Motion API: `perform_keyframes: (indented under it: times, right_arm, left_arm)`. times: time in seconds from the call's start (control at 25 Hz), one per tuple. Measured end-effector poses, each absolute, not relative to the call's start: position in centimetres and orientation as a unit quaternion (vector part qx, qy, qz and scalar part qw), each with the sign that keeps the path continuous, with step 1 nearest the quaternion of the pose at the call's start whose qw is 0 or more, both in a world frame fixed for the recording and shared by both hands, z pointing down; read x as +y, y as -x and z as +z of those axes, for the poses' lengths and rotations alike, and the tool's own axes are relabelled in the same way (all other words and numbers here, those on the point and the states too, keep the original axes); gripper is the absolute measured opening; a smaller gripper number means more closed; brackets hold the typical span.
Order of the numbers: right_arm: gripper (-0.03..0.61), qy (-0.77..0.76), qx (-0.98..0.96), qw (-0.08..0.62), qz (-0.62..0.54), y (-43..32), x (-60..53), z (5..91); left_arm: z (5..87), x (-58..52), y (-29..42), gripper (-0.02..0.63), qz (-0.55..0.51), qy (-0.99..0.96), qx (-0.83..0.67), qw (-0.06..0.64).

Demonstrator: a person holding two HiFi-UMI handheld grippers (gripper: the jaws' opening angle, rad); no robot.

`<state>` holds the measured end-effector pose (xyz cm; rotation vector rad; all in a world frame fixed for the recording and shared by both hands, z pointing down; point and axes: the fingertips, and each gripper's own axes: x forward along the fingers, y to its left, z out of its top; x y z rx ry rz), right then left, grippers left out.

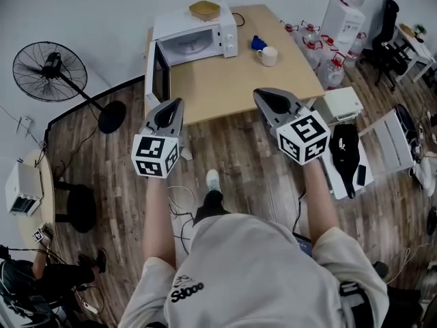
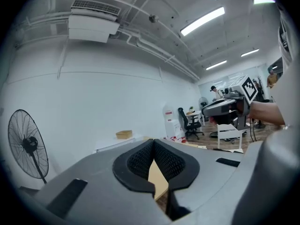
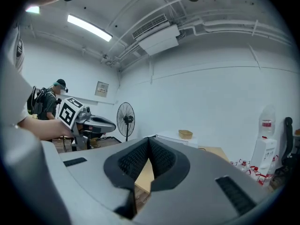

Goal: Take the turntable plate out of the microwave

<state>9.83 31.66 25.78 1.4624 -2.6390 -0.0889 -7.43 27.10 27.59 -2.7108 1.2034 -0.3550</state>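
A white microwave stands at the far left corner of the wooden table, its door swung open to the left. The cavity looks pale inside; I cannot make out the turntable plate in it. My left gripper hovers in front of the table's near edge, below the open door, jaws shut with nothing in them. My right gripper is held level beside it to the right, also shut and empty. In the gripper views, the left gripper and the right gripper show their pads closed together.
A tan basket sits on the microwave. A white mug and a blue object stand on the table's right part. A standing fan is at the left, water bottles and a white box at the right.
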Motion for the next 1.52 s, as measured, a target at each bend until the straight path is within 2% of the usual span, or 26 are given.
perform_keyframes:
  times: [0.36,0.72,0.92,1.32,1.52]
  right_arm:
    - [0.006,-0.490,-0.871,0.043,0.014,-11.6,22.2,27.0]
    - [0.006,-0.523,-0.847,0.097,-0.004,-11.0,4.5,28.3]
    - [0.006,-0.512,-0.853,0.098,0.007,-9.3,-4.1,28.4]
    - [0.006,-0.462,-0.878,0.121,0.046,-7.5,-15.5,33.3]
    - [0.006,-0.411,-0.898,0.139,0.066,-7.3,-19.9,36.3]
  left_arm:
    - [29.4,16.3,5.1,0.018,-0.109,0.916,0.381,0.068]
    - [31.1,-1.7,4.8,0.018,-0.121,0.919,0.372,0.051]
    - [31.6,-9.6,4.0,0.018,-0.119,0.923,0.363,0.042]
    - [36.3,-19.6,5.5,0.018,-0.135,0.899,0.416,-0.029]
    - [38.8,-22.8,6.3,0.018,-0.106,0.870,0.470,-0.108]
